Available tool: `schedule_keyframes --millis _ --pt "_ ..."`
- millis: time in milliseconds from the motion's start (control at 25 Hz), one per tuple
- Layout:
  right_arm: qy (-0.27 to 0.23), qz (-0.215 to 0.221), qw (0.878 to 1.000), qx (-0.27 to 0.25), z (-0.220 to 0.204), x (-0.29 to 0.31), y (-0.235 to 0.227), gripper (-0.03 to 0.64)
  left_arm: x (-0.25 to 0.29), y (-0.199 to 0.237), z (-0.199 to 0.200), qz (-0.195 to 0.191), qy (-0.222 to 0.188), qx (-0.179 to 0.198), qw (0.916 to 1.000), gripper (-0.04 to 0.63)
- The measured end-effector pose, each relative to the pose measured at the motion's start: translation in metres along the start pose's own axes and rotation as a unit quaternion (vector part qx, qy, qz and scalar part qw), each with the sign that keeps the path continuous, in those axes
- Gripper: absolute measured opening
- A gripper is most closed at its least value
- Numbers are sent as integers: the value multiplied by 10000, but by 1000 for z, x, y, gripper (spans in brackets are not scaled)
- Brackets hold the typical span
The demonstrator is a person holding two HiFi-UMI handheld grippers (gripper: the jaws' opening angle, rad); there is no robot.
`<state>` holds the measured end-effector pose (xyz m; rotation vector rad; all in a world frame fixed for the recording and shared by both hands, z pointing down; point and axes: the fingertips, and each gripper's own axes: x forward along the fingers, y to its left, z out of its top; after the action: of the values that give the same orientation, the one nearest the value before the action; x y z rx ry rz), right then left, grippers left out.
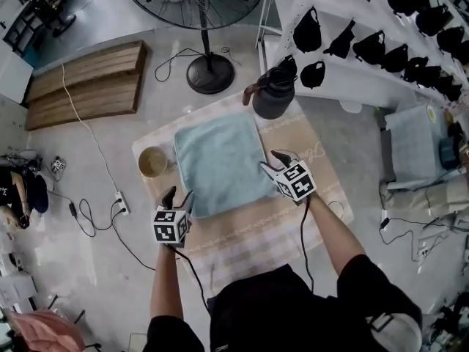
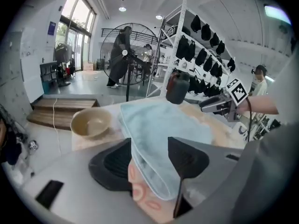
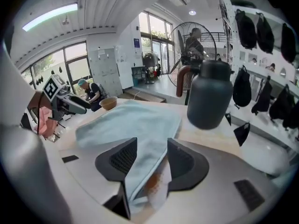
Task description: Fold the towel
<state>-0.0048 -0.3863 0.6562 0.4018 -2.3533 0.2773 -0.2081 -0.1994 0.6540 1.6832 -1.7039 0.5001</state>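
Observation:
A light blue towel [image 1: 220, 163] lies folded flat on the table's beige cloth [image 1: 293, 218]. My left gripper [image 1: 179, 194] is at the towel's near left corner. Seen from the left gripper view, that gripper [image 2: 149, 157] is open, with the corner of the towel [image 2: 163, 125] lying loose between the jaws. My right gripper [image 1: 277, 160] is at the towel's right edge. In the right gripper view it [image 3: 145, 160] is open too, and the towel's edge [image 3: 126, 120] runs between the pads, which do not press on it.
A tan bowl [image 1: 152, 161] stands just left of the towel. A dark jug [image 1: 273, 94] stands at the table's far edge, close to the towel's far right corner. A floor fan [image 1: 209, 72] is behind the table and a white rack of black bags [image 1: 381, 50] to the right.

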Motion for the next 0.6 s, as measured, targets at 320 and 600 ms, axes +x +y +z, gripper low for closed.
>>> schedule_keyframes --millis 320,600 --pt "390 201 9978 489 -91 -32 47 181 -13 -47 -79 -438 333 -8 9985 227" --pt "463 164 9973 548 -107 -32 54 182 -13 -55 -100 -432 470 -65 9979 227"
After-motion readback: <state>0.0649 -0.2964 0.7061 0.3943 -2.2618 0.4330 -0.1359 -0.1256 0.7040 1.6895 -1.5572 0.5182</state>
